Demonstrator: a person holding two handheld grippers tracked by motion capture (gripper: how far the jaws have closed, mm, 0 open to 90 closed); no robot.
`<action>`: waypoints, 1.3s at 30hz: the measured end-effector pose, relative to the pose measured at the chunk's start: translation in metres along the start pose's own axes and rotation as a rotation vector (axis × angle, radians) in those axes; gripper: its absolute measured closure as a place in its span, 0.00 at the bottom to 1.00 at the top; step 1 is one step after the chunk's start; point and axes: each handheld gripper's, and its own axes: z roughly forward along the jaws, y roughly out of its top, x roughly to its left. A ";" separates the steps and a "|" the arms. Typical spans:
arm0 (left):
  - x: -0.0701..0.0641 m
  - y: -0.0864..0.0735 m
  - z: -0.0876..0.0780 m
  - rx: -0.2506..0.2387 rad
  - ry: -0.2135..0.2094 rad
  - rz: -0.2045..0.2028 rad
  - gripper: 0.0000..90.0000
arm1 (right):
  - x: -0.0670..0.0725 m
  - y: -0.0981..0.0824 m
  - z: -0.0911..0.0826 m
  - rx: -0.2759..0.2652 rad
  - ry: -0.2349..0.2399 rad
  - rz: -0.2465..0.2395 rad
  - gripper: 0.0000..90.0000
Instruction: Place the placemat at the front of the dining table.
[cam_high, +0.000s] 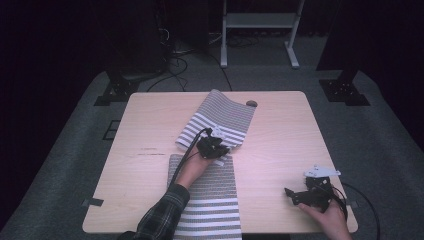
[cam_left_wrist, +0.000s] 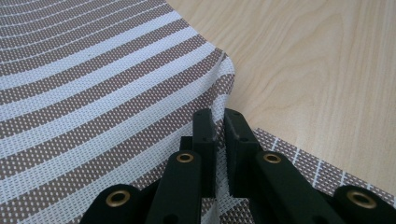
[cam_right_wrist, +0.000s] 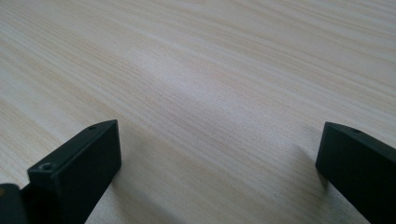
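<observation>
Striped mat (cam_high: 220, 120) edge sits pinched in left gripper (cam_left_wrist: 219, 135) jaws (right gripper (cam_right_wrist: 219, 158) jaws wide over bare wooden table (cam_high: 280, 145)).

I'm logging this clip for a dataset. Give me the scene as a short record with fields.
surface: wooden table
item: striped woven placemat, far end lifted and folded back
left gripper: shut on the placemat's edge
right gripper: open, empty, low over bare wood near the table's right front corner
small object: dark, round, by the far edge, too small to identify
</observation>
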 end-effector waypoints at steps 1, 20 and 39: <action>0.001 0.001 -0.002 -0.008 0.002 -0.009 0.94 | 0.000 0.000 0.000 0.000 0.000 0.000 0.00; 0.018 0.017 -0.048 -0.107 0.035 -0.078 0.95 | 0.000 0.000 0.000 0.000 0.000 0.000 0.00; 0.056 0.010 -0.101 -0.195 0.141 -0.164 0.96 | 0.000 0.000 0.000 0.001 0.001 0.000 0.00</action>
